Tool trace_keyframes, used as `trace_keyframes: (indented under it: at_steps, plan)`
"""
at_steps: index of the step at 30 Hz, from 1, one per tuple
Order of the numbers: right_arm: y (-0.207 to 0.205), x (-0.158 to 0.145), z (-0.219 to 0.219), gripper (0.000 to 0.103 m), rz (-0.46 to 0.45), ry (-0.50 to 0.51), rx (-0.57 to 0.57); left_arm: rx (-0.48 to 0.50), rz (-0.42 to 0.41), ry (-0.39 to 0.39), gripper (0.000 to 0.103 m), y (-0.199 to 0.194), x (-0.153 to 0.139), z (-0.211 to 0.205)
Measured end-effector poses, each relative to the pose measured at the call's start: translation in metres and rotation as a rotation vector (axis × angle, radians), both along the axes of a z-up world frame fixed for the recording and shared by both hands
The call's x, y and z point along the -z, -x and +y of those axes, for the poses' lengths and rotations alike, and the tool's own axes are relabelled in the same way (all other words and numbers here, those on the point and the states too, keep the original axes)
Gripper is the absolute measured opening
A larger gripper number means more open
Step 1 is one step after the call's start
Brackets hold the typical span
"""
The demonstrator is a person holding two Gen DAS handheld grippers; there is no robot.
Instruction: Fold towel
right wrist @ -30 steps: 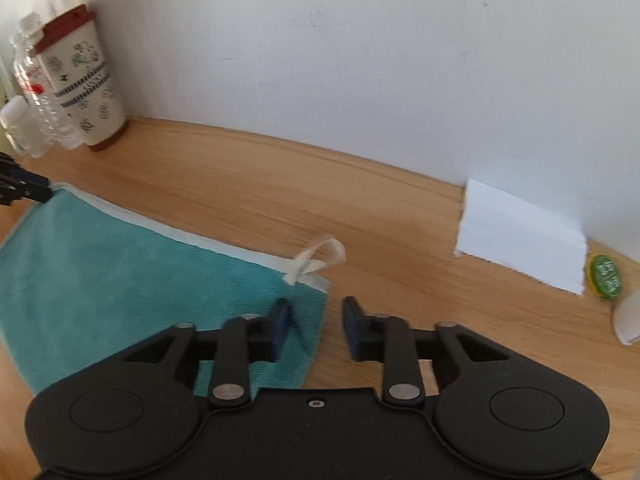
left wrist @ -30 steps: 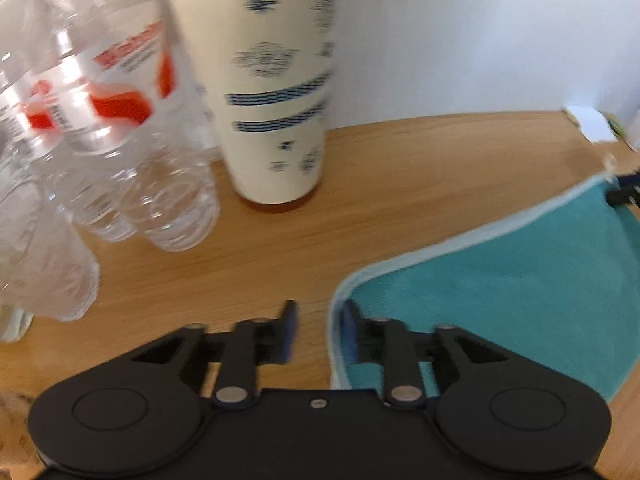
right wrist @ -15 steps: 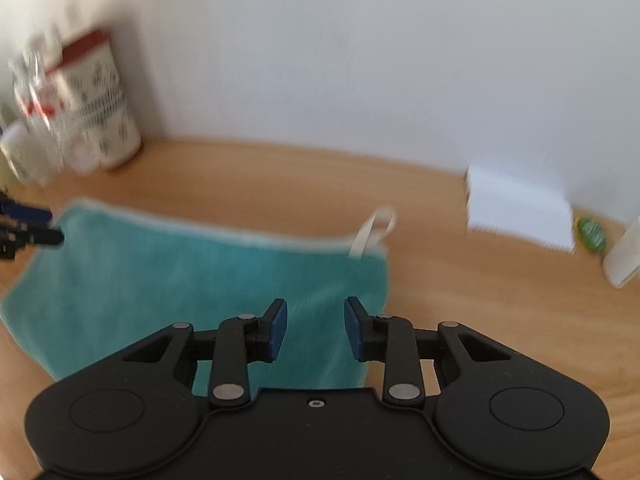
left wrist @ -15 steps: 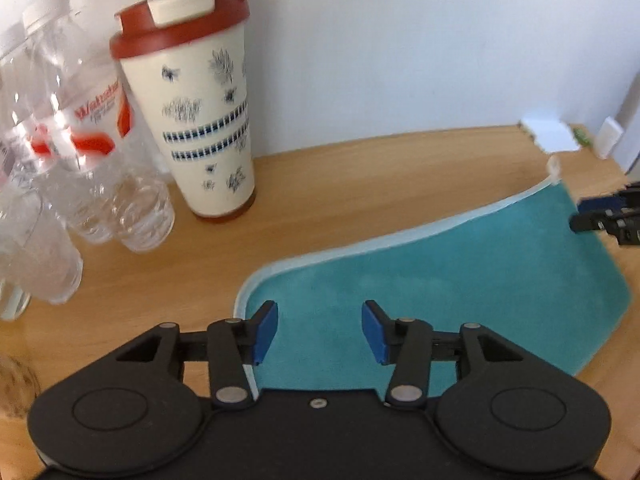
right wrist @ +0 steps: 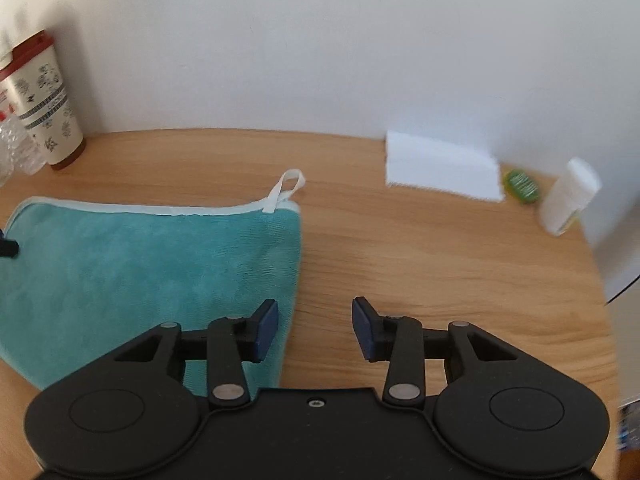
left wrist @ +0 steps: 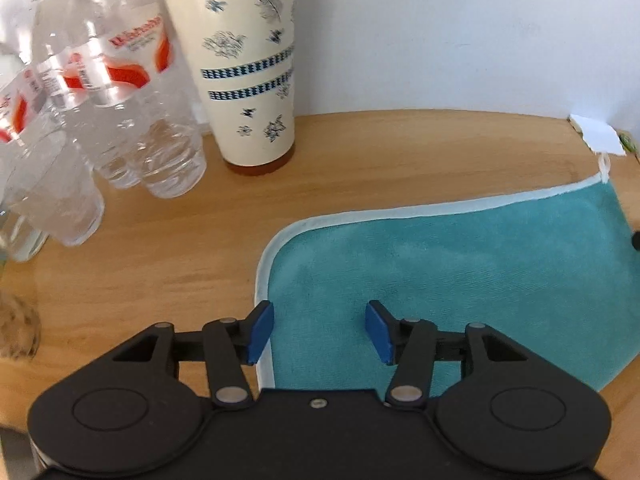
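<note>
A teal towel (left wrist: 460,272) with a pale trim lies flat on the wooden table (left wrist: 168,280). In the right wrist view the same towel (right wrist: 140,264) shows a white hanging loop (right wrist: 286,190) at its far right corner. My left gripper (left wrist: 318,332) is open above the towel's left edge, with nothing between its blue pads. My right gripper (right wrist: 314,330) is open over the towel's right edge, its left pad above the cloth and its right pad above bare wood.
A patterned cup with a red lid (left wrist: 248,64) and several clear water bottles (left wrist: 100,104) stand at the back left. A white folded paper (right wrist: 440,172), a green object (right wrist: 520,186) and a white container (right wrist: 568,196) lie at the back right by the wall.
Both grippers have opened wider and pulled back from the towel's far corners toward its near side. The towel now lies flat and released.
</note>
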State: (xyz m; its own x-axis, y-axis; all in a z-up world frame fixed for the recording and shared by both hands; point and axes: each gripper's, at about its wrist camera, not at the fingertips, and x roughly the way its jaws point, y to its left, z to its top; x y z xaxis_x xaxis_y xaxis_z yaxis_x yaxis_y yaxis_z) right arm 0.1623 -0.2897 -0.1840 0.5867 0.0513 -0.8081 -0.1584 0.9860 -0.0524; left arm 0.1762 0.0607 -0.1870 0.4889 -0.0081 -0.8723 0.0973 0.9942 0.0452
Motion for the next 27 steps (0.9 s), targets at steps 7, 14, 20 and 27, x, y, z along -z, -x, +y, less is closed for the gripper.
trace_keyframes:
  at_steps: [7, 14, 20, 27]
  plan:
    - [0.050, -0.077, 0.009, 0.069, -0.027, -0.079, 0.017, -0.074, -0.113, -0.011, 0.103, 0.040, -0.094, -0.011]
    - [0.112, -0.148, 0.031, 0.093, -0.075, -0.152, -0.018, -0.038, -0.082, -0.047, 0.103, 0.085, -0.154, -0.026]
    - [0.133, -0.156, 0.036, 0.093, -0.008, -0.139, -0.035, 0.018, -0.037, -0.020, 0.103, 0.119, -0.184, -0.032]
    - [0.149, -0.160, 0.035, 0.093, 0.007, -0.133, -0.011, 0.019, -0.016, -0.023, 0.103, 0.145, -0.199, -0.045]
